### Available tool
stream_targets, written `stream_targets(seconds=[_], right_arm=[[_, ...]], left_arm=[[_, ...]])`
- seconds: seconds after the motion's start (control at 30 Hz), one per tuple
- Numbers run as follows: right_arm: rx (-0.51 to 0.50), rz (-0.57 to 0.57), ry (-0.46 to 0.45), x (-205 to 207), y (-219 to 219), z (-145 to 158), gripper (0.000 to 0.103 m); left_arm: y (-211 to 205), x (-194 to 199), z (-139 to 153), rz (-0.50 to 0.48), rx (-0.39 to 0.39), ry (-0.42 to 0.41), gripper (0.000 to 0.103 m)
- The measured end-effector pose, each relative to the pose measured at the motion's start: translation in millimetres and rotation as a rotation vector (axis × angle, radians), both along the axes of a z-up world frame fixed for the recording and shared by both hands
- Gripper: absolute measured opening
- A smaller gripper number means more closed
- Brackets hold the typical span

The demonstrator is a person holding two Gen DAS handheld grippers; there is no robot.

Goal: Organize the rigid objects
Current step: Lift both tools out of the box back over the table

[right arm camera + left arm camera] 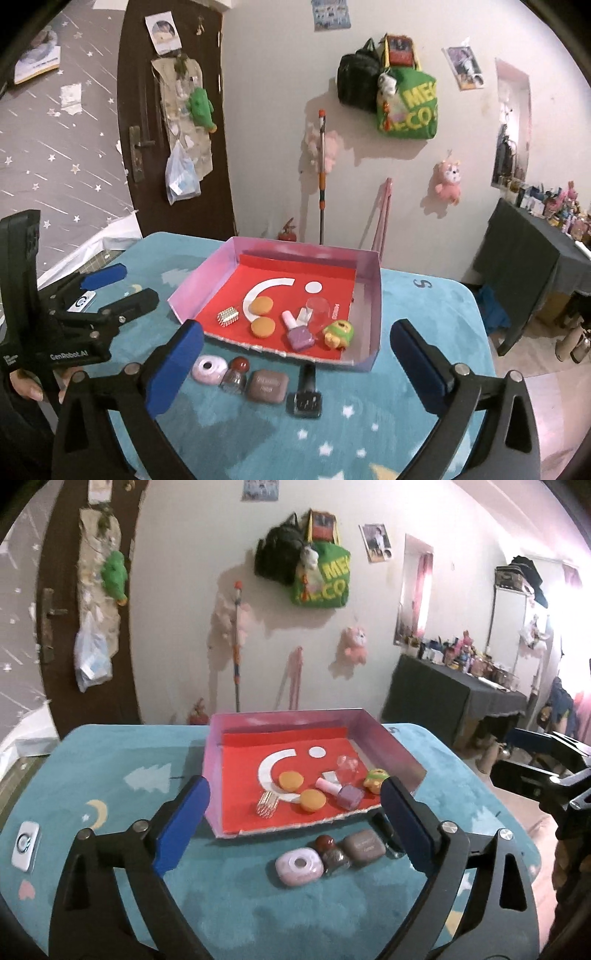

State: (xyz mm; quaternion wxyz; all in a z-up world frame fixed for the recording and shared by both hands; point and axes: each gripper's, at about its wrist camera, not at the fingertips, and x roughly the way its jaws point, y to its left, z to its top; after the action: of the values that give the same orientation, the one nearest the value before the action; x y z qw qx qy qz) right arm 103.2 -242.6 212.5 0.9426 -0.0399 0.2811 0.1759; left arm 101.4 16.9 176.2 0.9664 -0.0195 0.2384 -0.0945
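Hovering over the blue table with both grippers wide open and holding nothing.

The left gripper [295,823] and the right gripper [295,354] have their blue fingers [173,369] far apart. Near them, four small things sit in a row on the blue table [369,435]: a pink round case [209,367], a little bottle with a red cap [236,374], a brown case [267,386] and a black bottle [306,393]. Just past them is the pink box [371,295] with two orange discs [262,315], a purple nail polish [297,332] and a green toy [339,333] inside.
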Motion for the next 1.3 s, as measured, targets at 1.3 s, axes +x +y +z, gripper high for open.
stream_targets(seconds=[1.3], right_arm=[[0.033,-0.17,0.099,-53.6,-8.3,-163.7,0.103]], left_arm=[[-17.5,-42.7,-140.7,0.079,0.045,0.196,0.097]])
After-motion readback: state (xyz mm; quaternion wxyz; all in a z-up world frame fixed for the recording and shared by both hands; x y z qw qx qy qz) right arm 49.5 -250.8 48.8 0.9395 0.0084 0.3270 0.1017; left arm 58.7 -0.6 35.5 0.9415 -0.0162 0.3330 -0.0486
